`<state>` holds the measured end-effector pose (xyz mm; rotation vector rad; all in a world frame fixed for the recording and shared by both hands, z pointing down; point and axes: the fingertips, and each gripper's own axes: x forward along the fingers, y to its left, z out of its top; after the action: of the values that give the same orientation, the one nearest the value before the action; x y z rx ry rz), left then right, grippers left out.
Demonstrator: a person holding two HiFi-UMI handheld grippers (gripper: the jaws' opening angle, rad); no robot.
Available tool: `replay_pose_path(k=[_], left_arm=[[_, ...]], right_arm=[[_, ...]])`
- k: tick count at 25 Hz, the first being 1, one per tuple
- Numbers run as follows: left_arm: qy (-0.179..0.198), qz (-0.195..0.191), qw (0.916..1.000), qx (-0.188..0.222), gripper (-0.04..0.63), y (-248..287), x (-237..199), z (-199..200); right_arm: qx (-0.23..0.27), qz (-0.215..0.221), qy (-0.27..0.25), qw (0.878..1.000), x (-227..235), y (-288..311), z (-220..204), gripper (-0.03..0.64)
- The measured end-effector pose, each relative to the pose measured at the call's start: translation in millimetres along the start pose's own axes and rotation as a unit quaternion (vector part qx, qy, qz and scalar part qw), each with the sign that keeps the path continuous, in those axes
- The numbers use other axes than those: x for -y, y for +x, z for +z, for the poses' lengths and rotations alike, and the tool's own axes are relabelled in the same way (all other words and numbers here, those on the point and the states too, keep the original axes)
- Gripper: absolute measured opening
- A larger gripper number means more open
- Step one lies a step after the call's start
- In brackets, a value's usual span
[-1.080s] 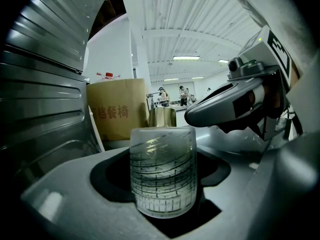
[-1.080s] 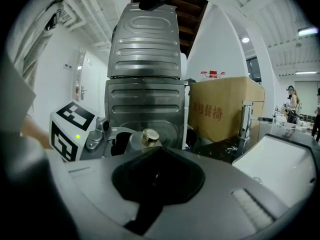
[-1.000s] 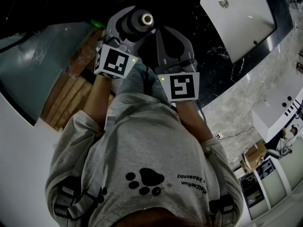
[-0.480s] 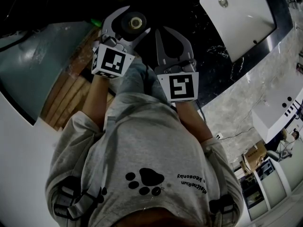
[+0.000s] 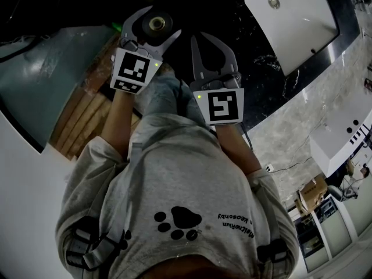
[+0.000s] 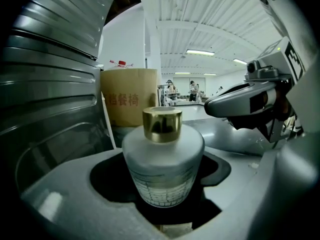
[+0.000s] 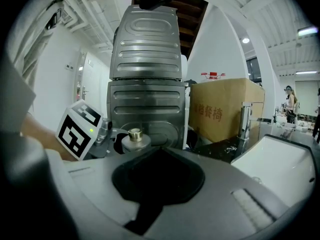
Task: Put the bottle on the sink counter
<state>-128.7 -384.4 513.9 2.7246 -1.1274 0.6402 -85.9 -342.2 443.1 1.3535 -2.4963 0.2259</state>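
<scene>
The bottle [image 5: 154,24] is frosted glass with a gold cap. It stands upright between the jaws of my left gripper [image 5: 161,20], which is shut on its round body. The left gripper view shows the bottle [image 6: 162,169] close up, filling the hollow of the jaws. My right gripper [image 5: 199,36] sits just right of it, tips together with nothing in its hollow. From the right gripper view the bottle [image 7: 134,140] appears small beyond the right gripper's tips [image 7: 160,151]. The black marble sink counter [image 5: 256,68] lies under and to the right of both grippers.
A white basin [image 5: 296,22] is set in the counter at the upper right, with a faucet [image 7: 245,121] beside it. A cardboard box [image 7: 225,109] and a ribbed metal appliance [image 7: 145,79] stand behind. Wooden slats [image 5: 87,109] lie at the left.
My left gripper rolled and shifted a little to the left in the head view, bringing the bottle from tilted to upright. The right gripper has not moved.
</scene>
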Motion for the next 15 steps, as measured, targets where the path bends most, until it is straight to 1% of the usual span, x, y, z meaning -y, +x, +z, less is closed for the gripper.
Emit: replay_pose_path(k=[9,14,15], left_arm=[[-0.03,0.026,0.9989,-0.025,0.35,5.0,-6.8,-2.4],[-0.03,0.04,0.9984,-0.026,0.354,4.5,-8.0,-2.9],[-0.03,0.042,0.9984,-0.023,0.369,4.5,-7.5,-2.3]], right_arm=[[0.004,0.003,0.0,1.0,-1.4,-3.1,0.4,0.002],[0.006,0.003,-0.001,1.0,-2.2,-6.7,2.5,0.002],[0.007,0.003,-0.002,1.0,-2.2,-7.9,3.1,0.002]])
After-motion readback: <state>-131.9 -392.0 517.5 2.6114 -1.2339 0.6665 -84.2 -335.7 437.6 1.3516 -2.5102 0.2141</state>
